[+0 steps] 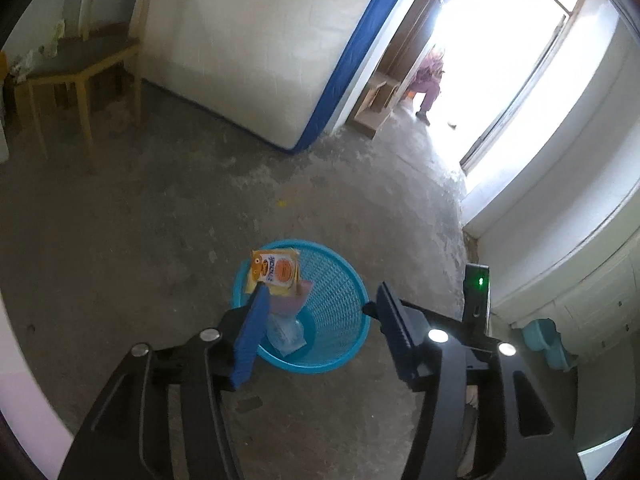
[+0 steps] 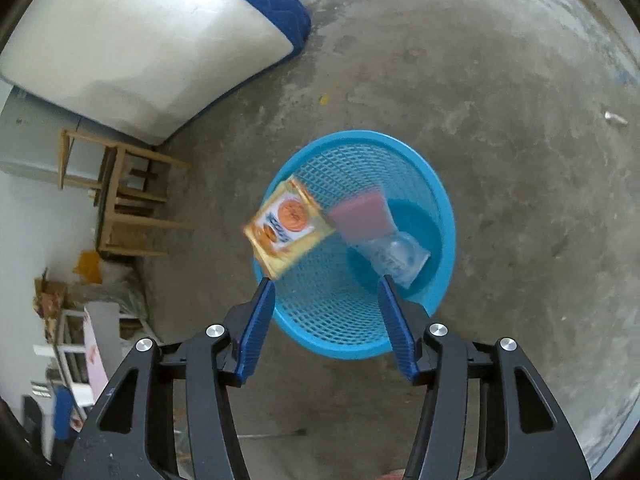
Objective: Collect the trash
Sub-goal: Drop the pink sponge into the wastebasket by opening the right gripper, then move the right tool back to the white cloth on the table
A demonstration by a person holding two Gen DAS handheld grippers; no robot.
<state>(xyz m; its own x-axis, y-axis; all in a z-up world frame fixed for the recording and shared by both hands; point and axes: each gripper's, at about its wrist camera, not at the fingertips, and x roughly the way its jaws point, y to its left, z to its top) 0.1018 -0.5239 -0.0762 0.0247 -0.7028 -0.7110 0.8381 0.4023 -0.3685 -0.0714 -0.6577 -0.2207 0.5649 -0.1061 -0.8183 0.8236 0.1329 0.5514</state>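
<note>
A blue mesh trash basket (image 1: 340, 296) (image 2: 400, 152) stands on the concrete floor. Inside lie a pink packet (image 2: 360, 216) (image 1: 298, 300) and a clear plastic wrapper (image 2: 396, 258) (image 1: 286, 334). A yellow-orange snack packet (image 2: 288, 226) (image 1: 276, 272) is at the basket's left rim, blurred, just beyond the tip of the right gripper's left finger (image 2: 260, 312); I cannot tell if it touches that finger. My right gripper (image 2: 326, 284) is open above the basket. My left gripper (image 1: 320, 292) is open over the basket too, holding nothing.
A white mattress with blue edging (image 1: 256, 48) (image 2: 140, 40) leans at the back. A wooden chair (image 1: 80, 72) stands left. A bright doorway (image 1: 500, 60) with a crouching person (image 1: 428, 80) is at the right. Wooden frames (image 2: 128, 204) and clutter (image 2: 72, 320) lie left.
</note>
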